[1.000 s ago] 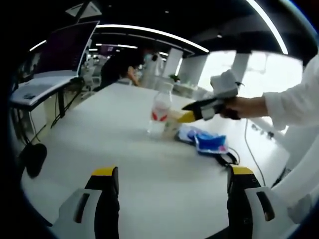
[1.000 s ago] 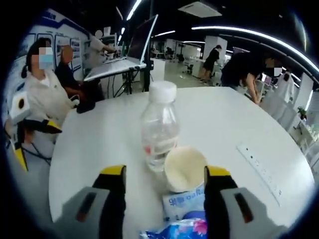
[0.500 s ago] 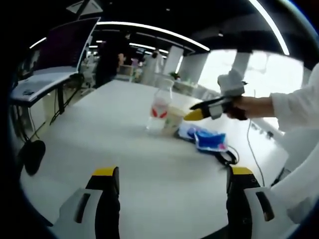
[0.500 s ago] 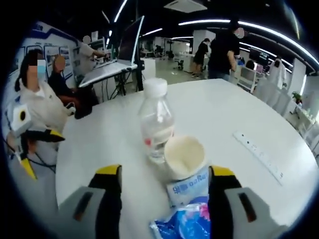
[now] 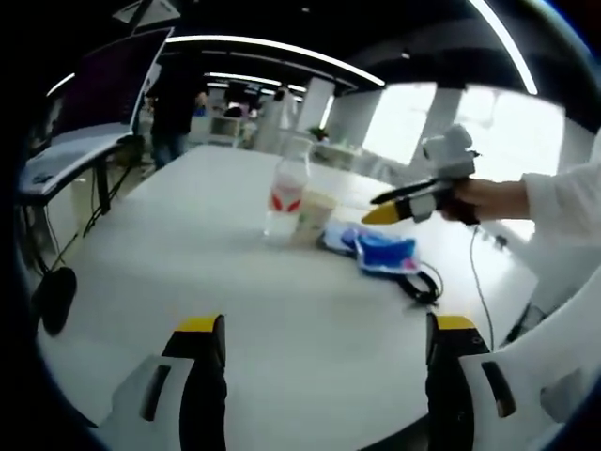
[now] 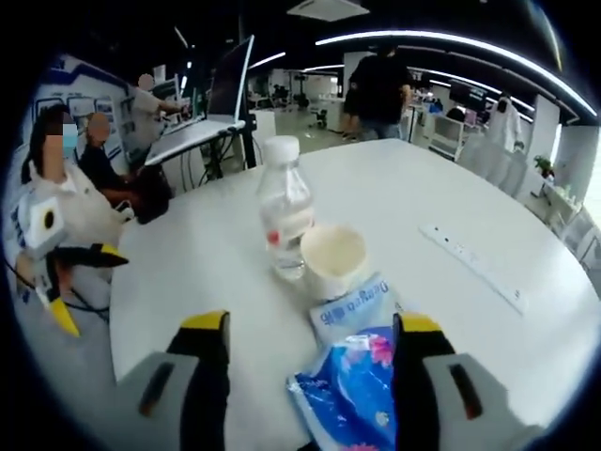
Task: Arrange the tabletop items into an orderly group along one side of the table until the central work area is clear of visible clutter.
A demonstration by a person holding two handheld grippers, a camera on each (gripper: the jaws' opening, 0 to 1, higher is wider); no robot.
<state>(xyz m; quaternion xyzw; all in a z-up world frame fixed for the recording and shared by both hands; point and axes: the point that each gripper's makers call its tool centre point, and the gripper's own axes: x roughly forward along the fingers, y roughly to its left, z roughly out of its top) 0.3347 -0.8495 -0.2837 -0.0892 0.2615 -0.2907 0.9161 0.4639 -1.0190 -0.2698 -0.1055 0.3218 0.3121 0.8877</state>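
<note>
On the round white table point(image 6: 451, 188), a clear plastic bottle with a white cap point(image 6: 284, 221) stands touching a cream paper cup point(image 6: 335, 260), with blue and white plastic packets point(image 6: 352, 376) lying just beside them. The right gripper point(image 6: 305, 376) hangs above the packets, jaws wide and empty, the cup ahead between them. The left gripper point(image 5: 315, 376) is wide open, empty, well apart from the group.

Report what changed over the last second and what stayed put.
The right gripper backed away from the paper cup, which it had reached a second ago; its jaws stayed open and took hold of nothing. The water bottle, the cup and the blue packets kept their places on the white table. The left gripper stayed open, holding nothing.
</note>
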